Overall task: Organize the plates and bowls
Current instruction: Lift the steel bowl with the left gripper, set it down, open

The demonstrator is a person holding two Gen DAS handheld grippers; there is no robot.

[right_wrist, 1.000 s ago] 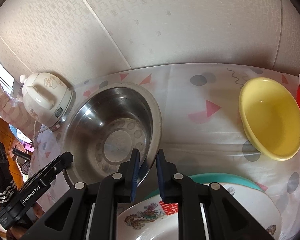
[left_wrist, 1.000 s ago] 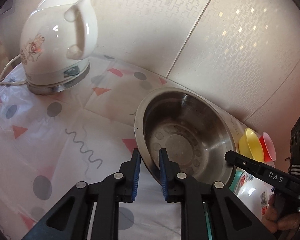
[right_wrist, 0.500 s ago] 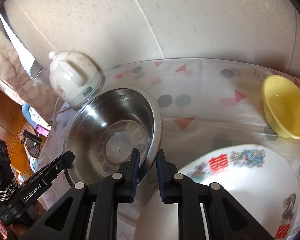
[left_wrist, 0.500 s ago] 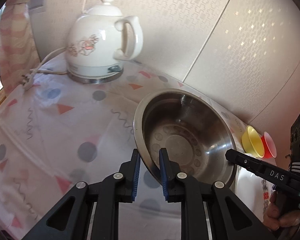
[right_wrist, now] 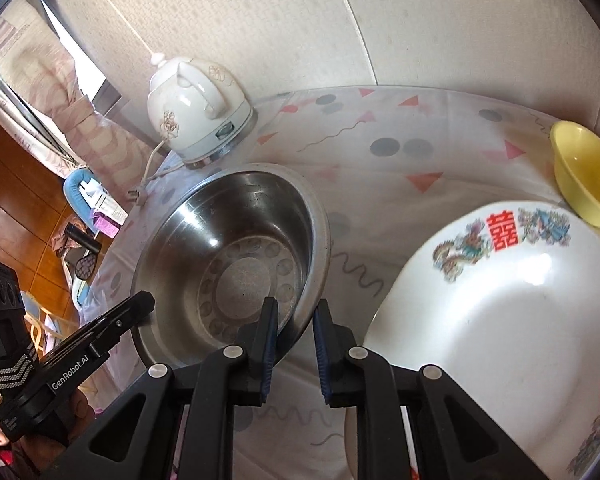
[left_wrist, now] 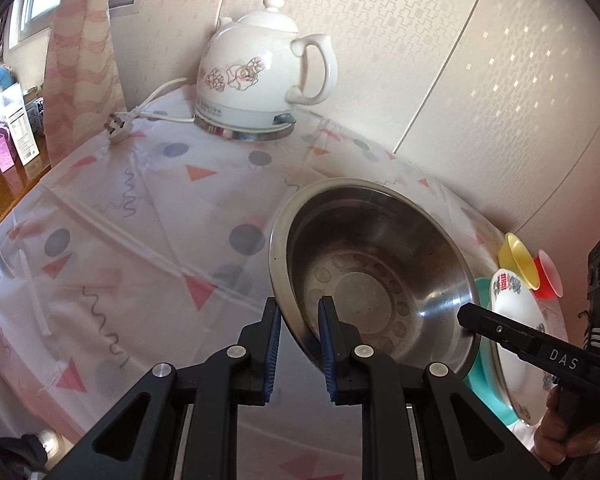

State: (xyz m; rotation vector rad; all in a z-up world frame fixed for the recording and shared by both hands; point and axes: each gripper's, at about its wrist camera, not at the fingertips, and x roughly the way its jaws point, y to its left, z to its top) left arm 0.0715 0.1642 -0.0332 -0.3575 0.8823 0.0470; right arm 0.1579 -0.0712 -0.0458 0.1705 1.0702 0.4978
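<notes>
Pale patterned wall panels stand behind a table (left_wrist: pixel 148 248) under a white cloth with triangles and dots; a white kettle (left_wrist: pixel 256 84) sits at its back; the steel bowl (left_wrist: pixel 376 268) hangs tilted above the cloth, held on two sides; the left gripper (left_wrist: pixel 299 320) is clamped on its near rim, the right gripper (right_wrist: pixel 294 322) on the opposite rim; beside it lies a white painted bowl (right_wrist: pixel 512 320), with a yellow bowl (right_wrist: pixel 584 172) and a red bowl (left_wrist: pixel 550 280) beyond.

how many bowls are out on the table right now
4. A steel bowl held at its rim by both claws, a big white printed bowl beside it, then a yellow bowl and a red one toward the wall. More may sit out of view.
</notes>
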